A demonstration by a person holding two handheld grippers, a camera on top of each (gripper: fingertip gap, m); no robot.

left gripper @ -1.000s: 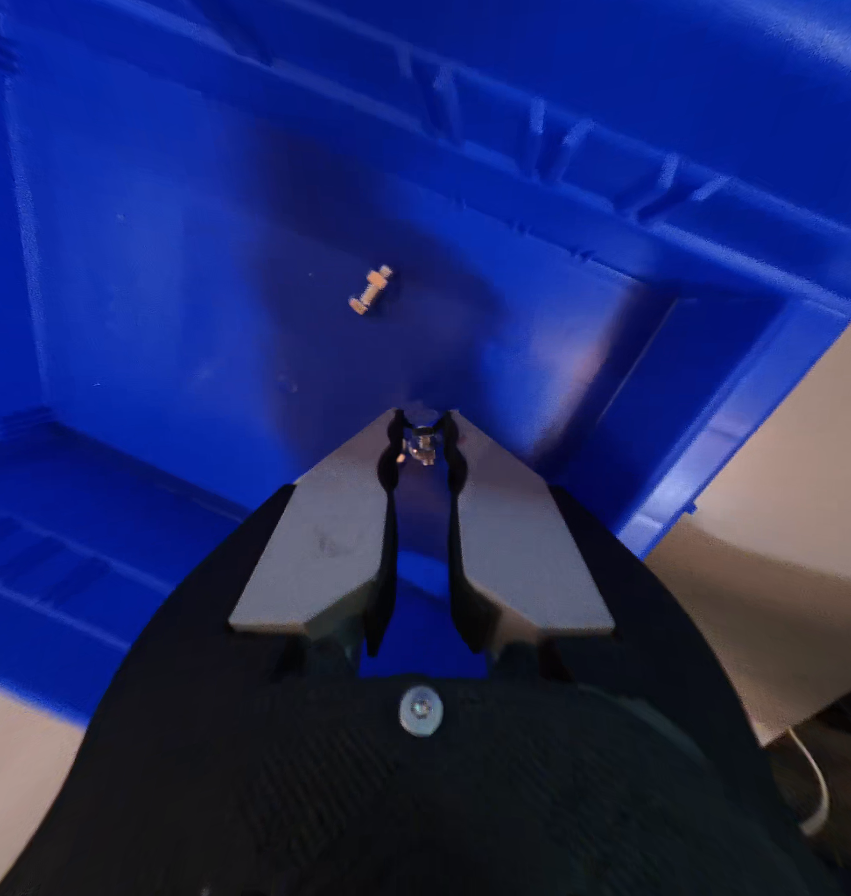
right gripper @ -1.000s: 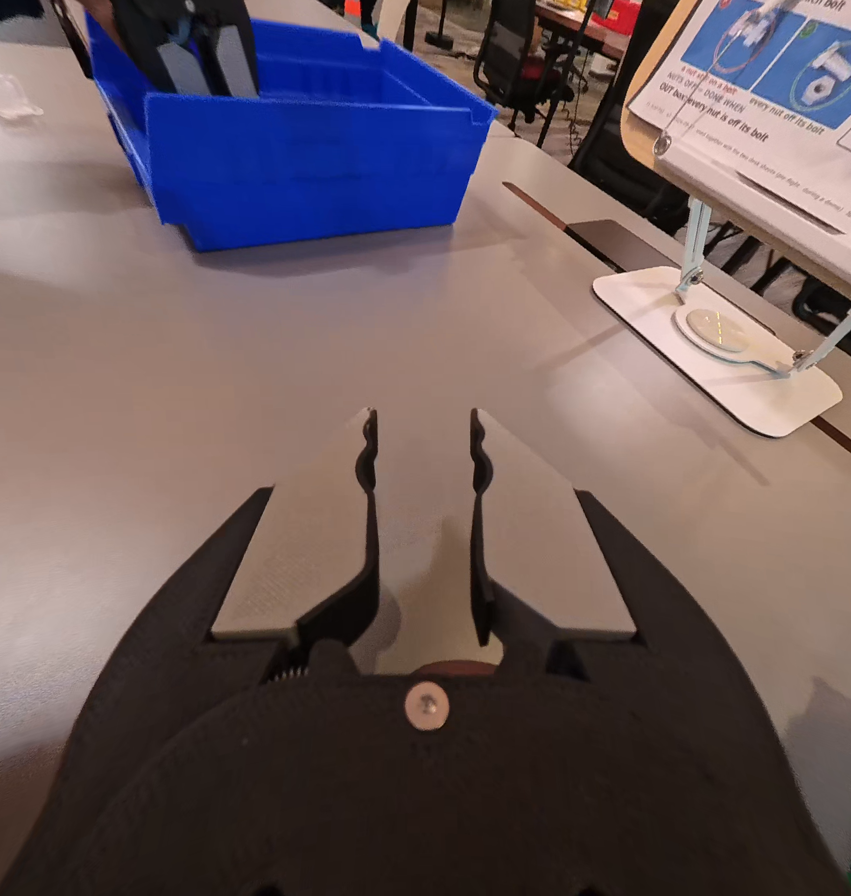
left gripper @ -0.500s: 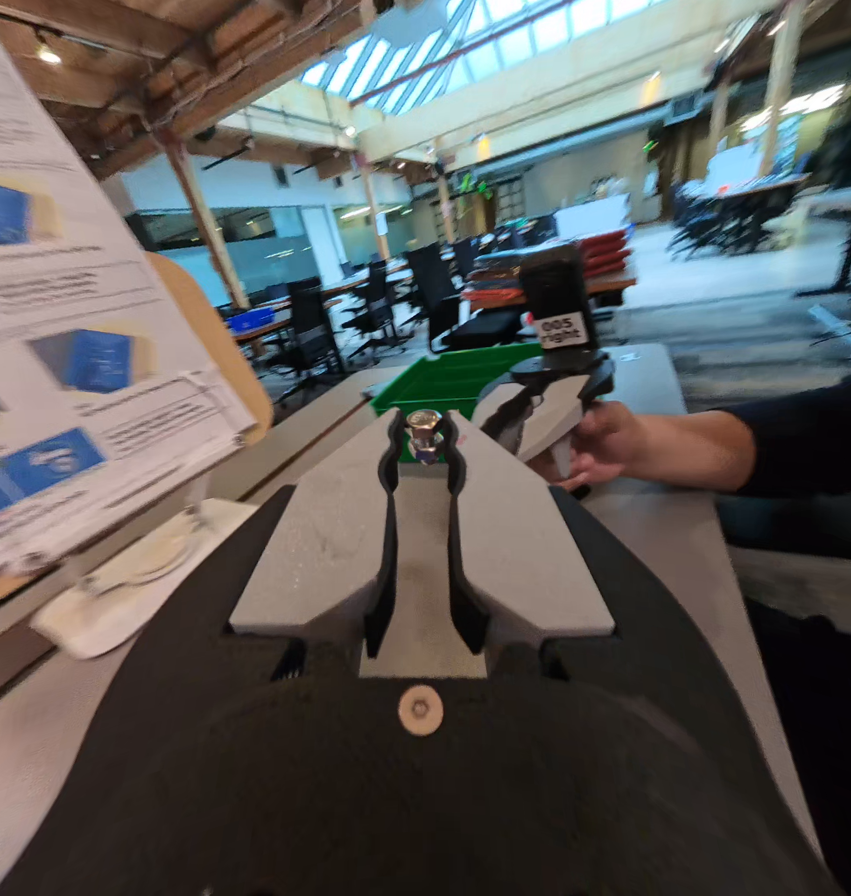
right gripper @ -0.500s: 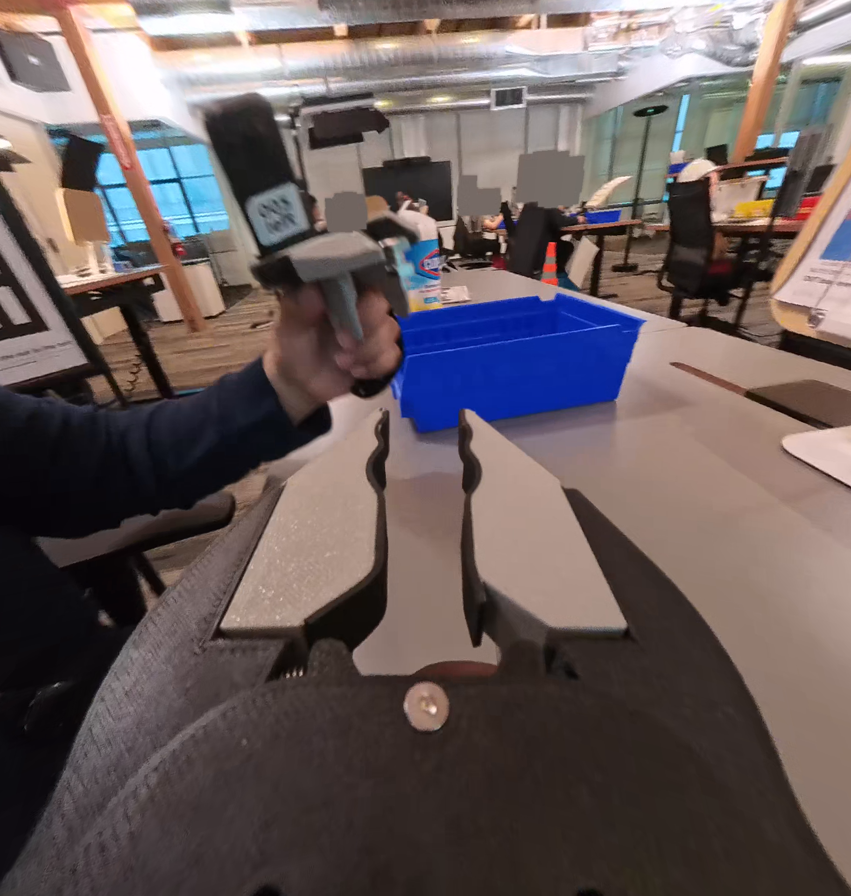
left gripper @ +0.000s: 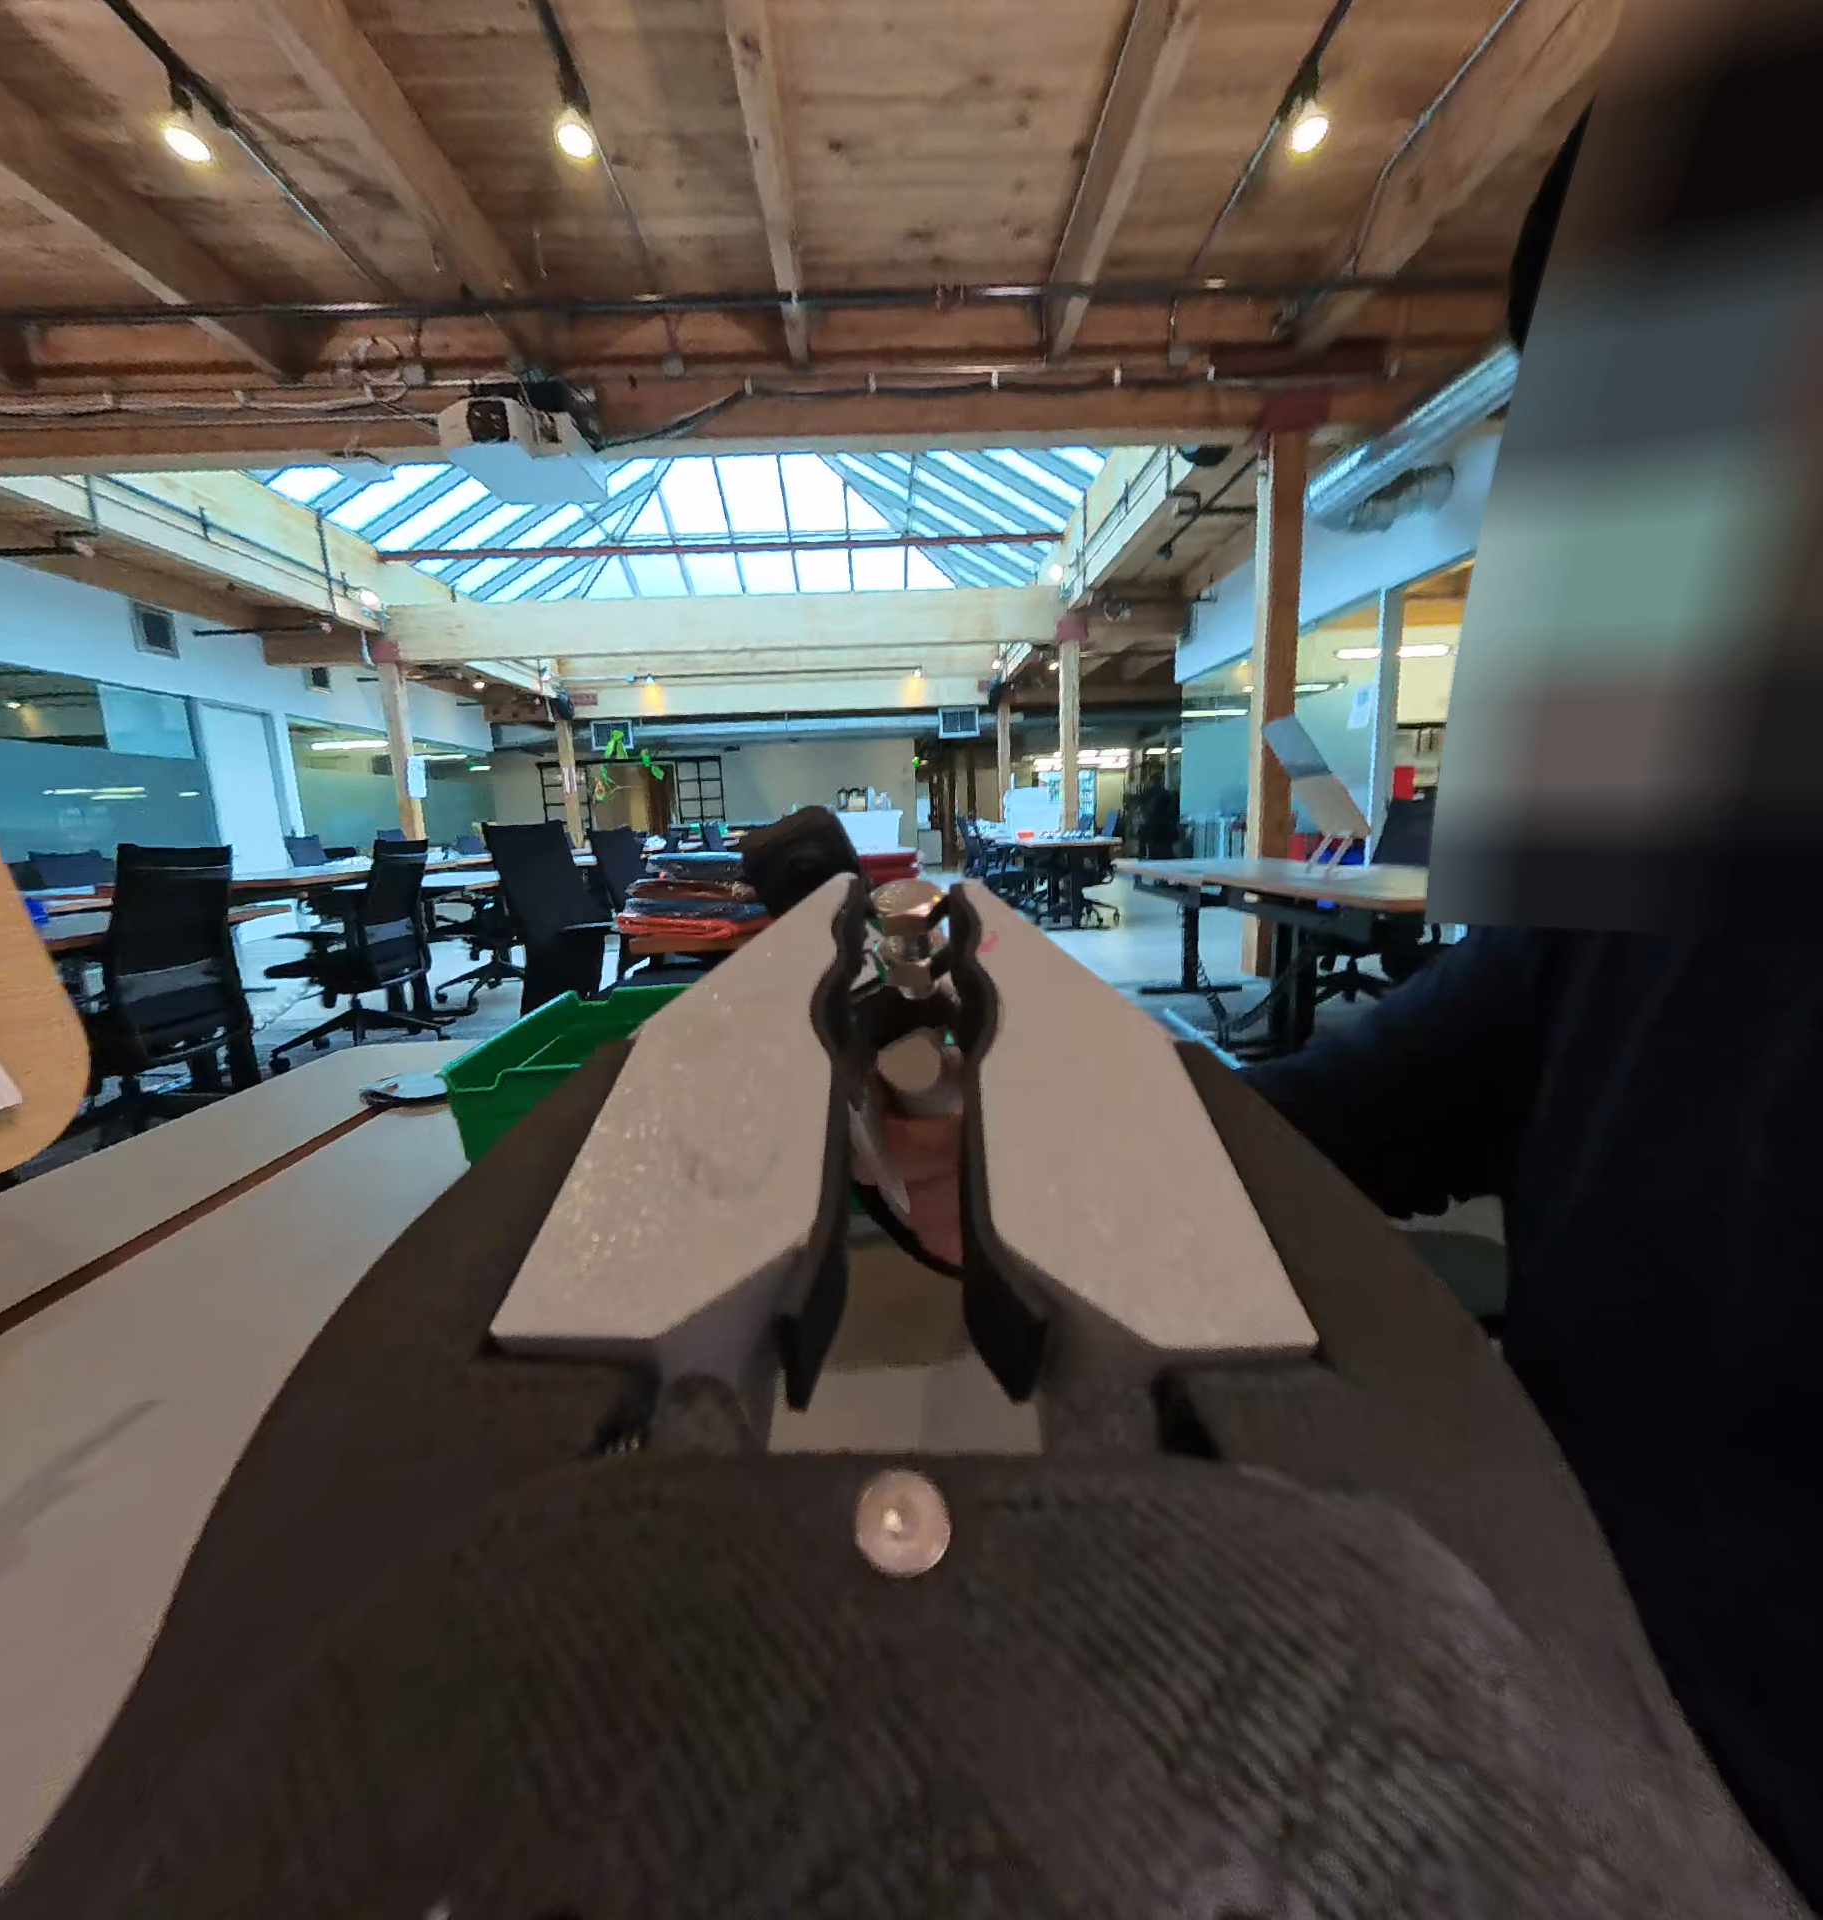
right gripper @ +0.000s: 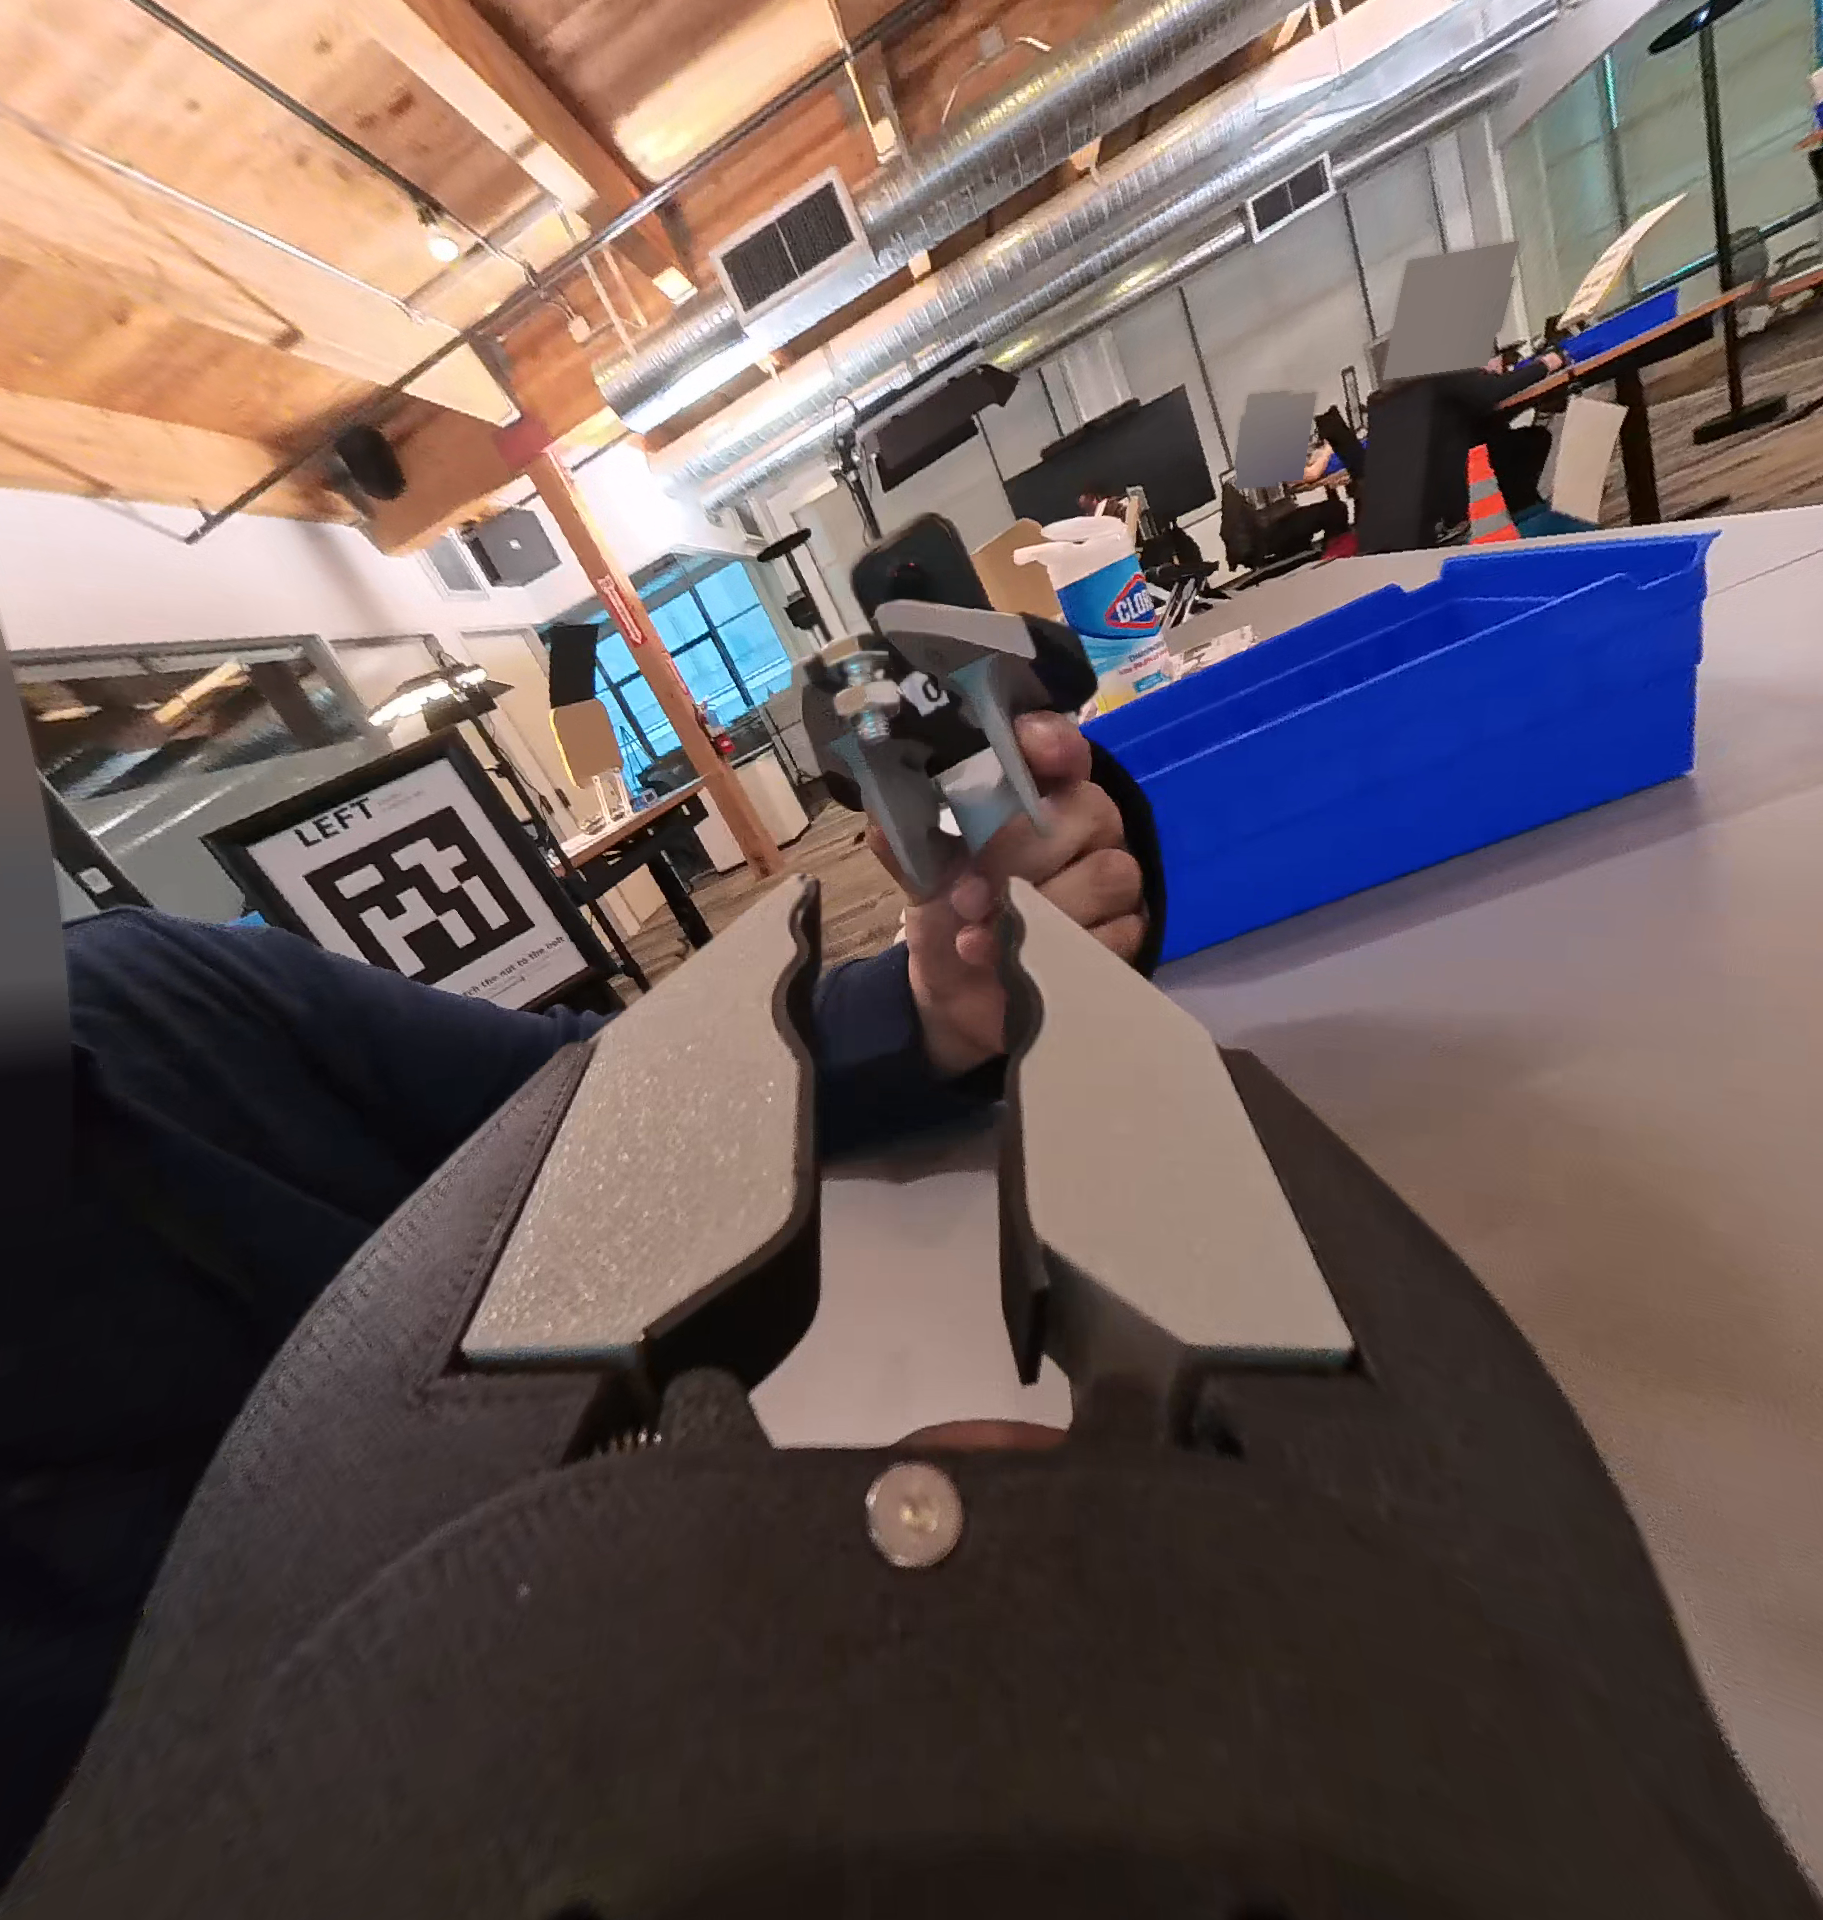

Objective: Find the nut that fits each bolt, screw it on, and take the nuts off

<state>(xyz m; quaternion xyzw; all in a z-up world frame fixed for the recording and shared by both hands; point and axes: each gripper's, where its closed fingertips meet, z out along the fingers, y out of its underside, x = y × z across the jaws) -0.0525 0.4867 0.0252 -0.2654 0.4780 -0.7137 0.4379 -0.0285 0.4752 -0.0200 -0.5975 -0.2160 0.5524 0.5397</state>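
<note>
My left gripper is shut on a small silver bolt with a nut on it, held upright at the fingertips, raised above the table. The same bolt and nut show in the right wrist view, clamped in the left gripper, which a hand holds up beyond my right fingertips. My right gripper is open and empty, pointing at the left gripper, a short way below and before it. The right gripper and a hand show partly behind the left fingers in the left wrist view.
A blue bin stands on the grey table to the right in the right wrist view. A green bin sits behind the left fingers. A wipes tub stands behind the blue bin. A dark sleeve is at the right. The gap from one gripper's tips to the other's is roughly 6 cm.
The left gripper lifted the bolt and nut out of the blue bin and swung up toward the right gripper. The right gripper turned to face it and tilted upward; they are closer now.
</note>
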